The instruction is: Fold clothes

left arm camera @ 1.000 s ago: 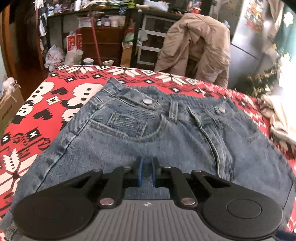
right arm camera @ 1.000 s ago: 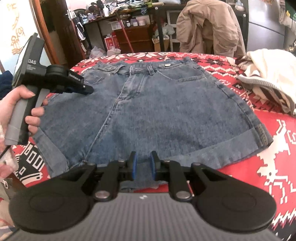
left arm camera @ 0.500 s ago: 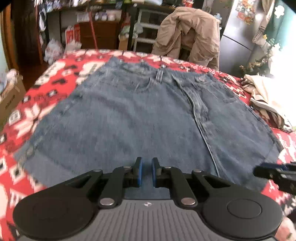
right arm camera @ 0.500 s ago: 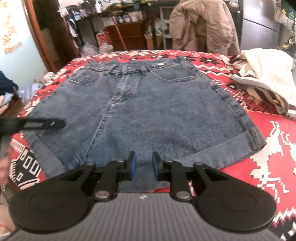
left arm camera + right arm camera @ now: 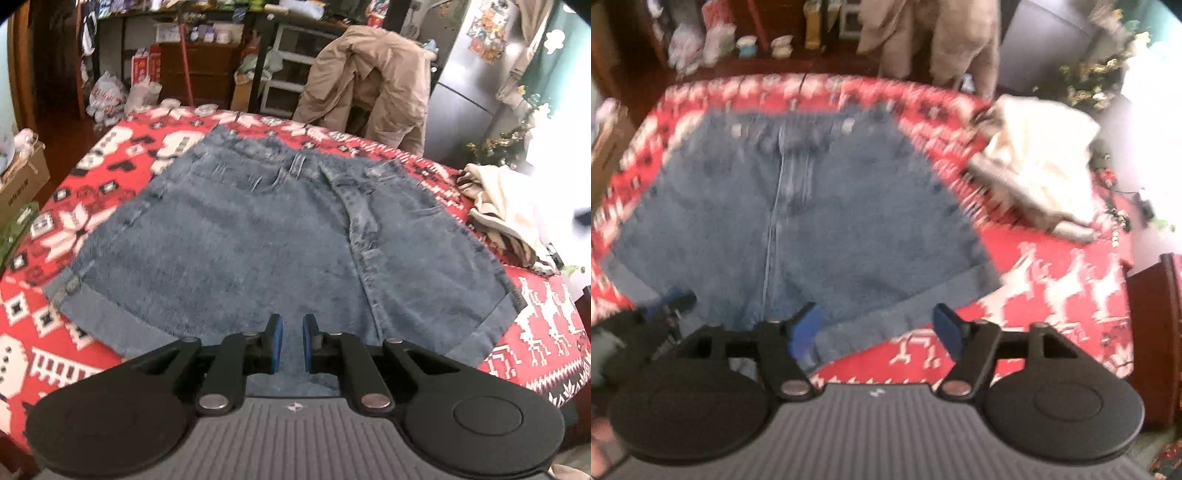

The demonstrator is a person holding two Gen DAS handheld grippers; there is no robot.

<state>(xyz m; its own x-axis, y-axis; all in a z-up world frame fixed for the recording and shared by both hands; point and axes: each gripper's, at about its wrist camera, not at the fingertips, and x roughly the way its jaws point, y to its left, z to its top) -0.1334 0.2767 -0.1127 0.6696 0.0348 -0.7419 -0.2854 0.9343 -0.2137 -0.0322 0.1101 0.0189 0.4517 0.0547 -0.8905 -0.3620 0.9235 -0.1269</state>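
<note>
A pair of blue denim shorts [image 5: 277, 251] lies flat on a red patterned blanket [image 5: 92, 206], waistband at the far side, cuffed hems near me. My left gripper [image 5: 293, 343] hovers above the near hem at the middle, its blue pads almost together with nothing between them. In the blurred right wrist view, the shorts [image 5: 831, 221] are seen from higher up. My right gripper [image 5: 875, 328] hangs above the near right cuff, its jaws opening wide and empty. The left gripper [image 5: 670, 299] shows at the lower left of that view.
A crumpled white and striped sweater [image 5: 506, 206] lies on the blanket to the right of the shorts. A tan jacket [image 5: 369, 81] hangs over a chair beyond the far edge. A cardboard box [image 5: 18, 184] stands at the left, cluttered shelves behind.
The left gripper has drawn back from the waistband to the near hem. The right gripper has risen, tilted down and opened from nearly shut to wide.
</note>
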